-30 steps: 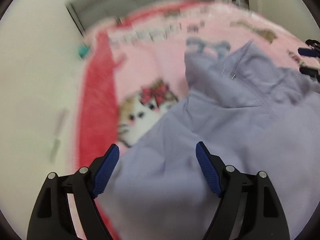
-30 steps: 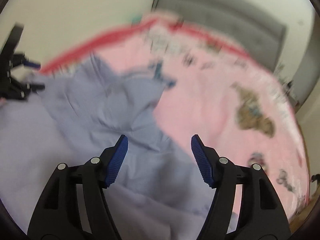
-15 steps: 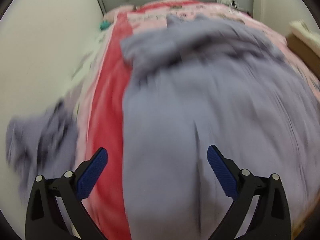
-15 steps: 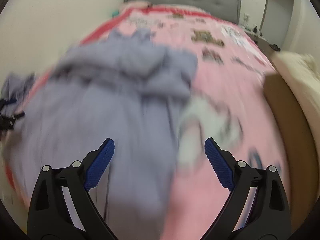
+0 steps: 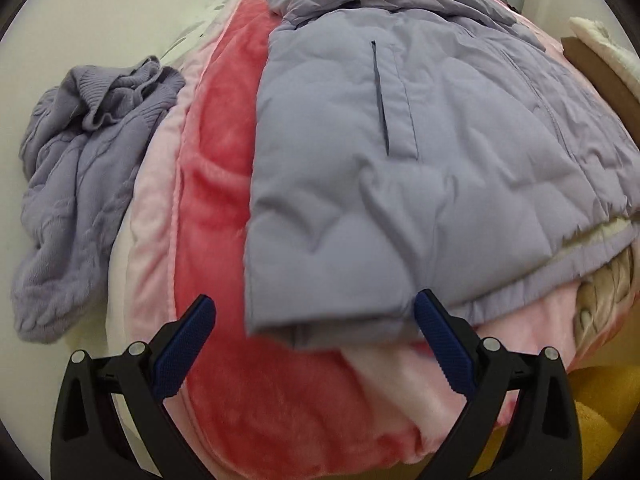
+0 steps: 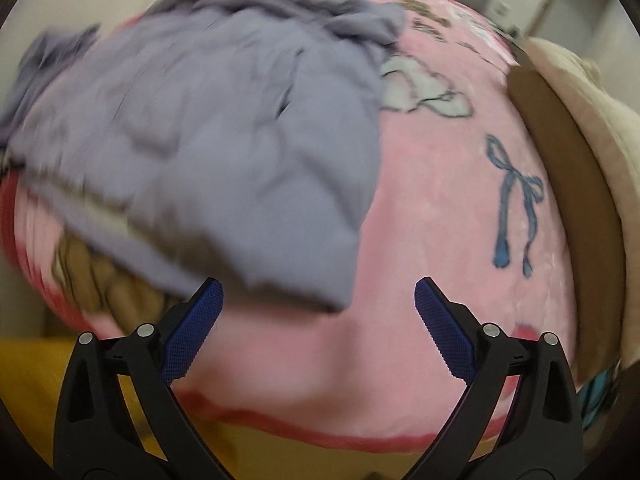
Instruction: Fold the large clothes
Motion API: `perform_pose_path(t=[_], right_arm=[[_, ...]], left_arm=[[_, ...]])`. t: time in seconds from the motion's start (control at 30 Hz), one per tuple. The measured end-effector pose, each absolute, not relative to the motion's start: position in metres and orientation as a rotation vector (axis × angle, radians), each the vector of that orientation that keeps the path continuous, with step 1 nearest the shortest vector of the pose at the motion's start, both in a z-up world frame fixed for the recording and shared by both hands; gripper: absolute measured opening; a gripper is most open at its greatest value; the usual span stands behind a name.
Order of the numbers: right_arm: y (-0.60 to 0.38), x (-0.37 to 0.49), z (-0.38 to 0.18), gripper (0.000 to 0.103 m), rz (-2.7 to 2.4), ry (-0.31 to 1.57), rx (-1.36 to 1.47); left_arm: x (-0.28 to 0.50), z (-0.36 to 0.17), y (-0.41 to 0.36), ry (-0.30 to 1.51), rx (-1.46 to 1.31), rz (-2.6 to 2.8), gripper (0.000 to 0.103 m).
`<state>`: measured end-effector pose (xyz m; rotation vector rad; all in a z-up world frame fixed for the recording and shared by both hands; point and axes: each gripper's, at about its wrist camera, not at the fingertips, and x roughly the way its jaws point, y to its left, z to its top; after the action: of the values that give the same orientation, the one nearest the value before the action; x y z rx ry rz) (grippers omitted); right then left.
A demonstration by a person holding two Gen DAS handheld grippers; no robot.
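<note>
I'm seeing the left gripper [image 5: 314,334] sitting spread wide, nothing between its blue pads, hovering low over the near end of the bed. The lilac padded jacket [image 5: 420,152] is lying flat on the pink-and-red fleece blanket [image 5: 216,184] just ahead; its near hem corner is showing in the gap between the left fingers, whether touching I can't tell. The right gripper [image 6: 318,334] is also sitting spread and holding nothing; in its view the jacket [image 6: 208,148] is lying ahead and off to the left, its near corner just beyond the left pad, and pink blanket [image 6: 432,200] with a blue bow print [image 6: 512,204] is filling the space ahead of the fingers. The right view is blurring, so hem detail is unclear there. Left of the jacket, across the red blanket stripe, a lilac knit sweater [image 5: 80,184] is lying crumpled at the bed's edge. Farther off, the jacket's collar end is pointing away from me, and a beige cushion [image 6: 580,128] is sitting beside the bed on the right.
</note>
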<state>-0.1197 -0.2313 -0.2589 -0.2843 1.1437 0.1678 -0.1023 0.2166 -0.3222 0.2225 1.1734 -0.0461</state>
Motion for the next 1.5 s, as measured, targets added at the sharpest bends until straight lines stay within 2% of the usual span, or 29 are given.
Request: perform_pose_path(t=[0.03,0.1,0.17,0.3,0.33,0.4,0.47,0.53,0.63,0.9,1.1,1.27,1.5], right_arm=[[-0.231,-0.122,-0.26,0.091,0.169,1.128,-0.309],[-0.23,-0.127,-0.267,0.08,0.176,1.115,-0.36],[-0.229,-0.123,-0.274,0.061,0.179,1.123,-0.393],[-0.234,-0.113,-0.267,0.058,0.129,1.06,-0.354],[-0.235,-0.111,-0.262,0.055,0.113,1.031,-0.346],[-0.236,-0.105,-0.259,0.043,0.097,1.019,-0.332],[-0.236,-0.097,-0.261,0.037,0.088,1.043,-0.328],[-0.234,-0.091,-0.267,0.037,0.077,1.074,-0.356],[-0.23,-0.089,-0.267,0.037,0.067,1.066,-0.373],[-0.234,-0.085,-0.263,0.049,0.043,1.08,-0.348],[-0.236,-0.082,-0.265,0.052,0.053,1.085,-0.363],[-0.236,-0.081,-0.267,0.057,0.049,1.082,-0.379],[-0.24,-0.085,-0.268,0.058,0.063,1.084,-0.381]], left_arm=[[-0.107,-0.324,0.215,1.178,0.247,-0.054,0.098],[-0.116,-0.33,0.208,1.198,0.328,-0.062,0.098],[-0.124,-0.333,0.201,1.209,0.367,-0.093,0.098],[-0.123,-0.334,0.199,1.145,0.374,-0.072,0.097],[-0.119,-0.334,0.203,1.149,0.335,-0.075,0.096],[-0.11,-0.331,0.21,1.153,0.227,-0.106,0.082],[-0.104,-0.328,0.21,1.141,0.219,-0.121,0.077],[-0.1,-0.323,0.207,1.137,0.207,-0.143,0.074],[-0.1,-0.311,0.208,1.134,0.178,-0.17,0.074],[-0.11,-0.297,0.226,1.181,0.173,-0.204,0.077],[-0.105,-0.302,0.236,1.156,0.216,-0.158,0.076],[-0.105,-0.315,0.228,1.201,0.327,-0.225,0.06],[-0.115,-0.306,0.237,1.188,0.362,-0.163,0.056]])
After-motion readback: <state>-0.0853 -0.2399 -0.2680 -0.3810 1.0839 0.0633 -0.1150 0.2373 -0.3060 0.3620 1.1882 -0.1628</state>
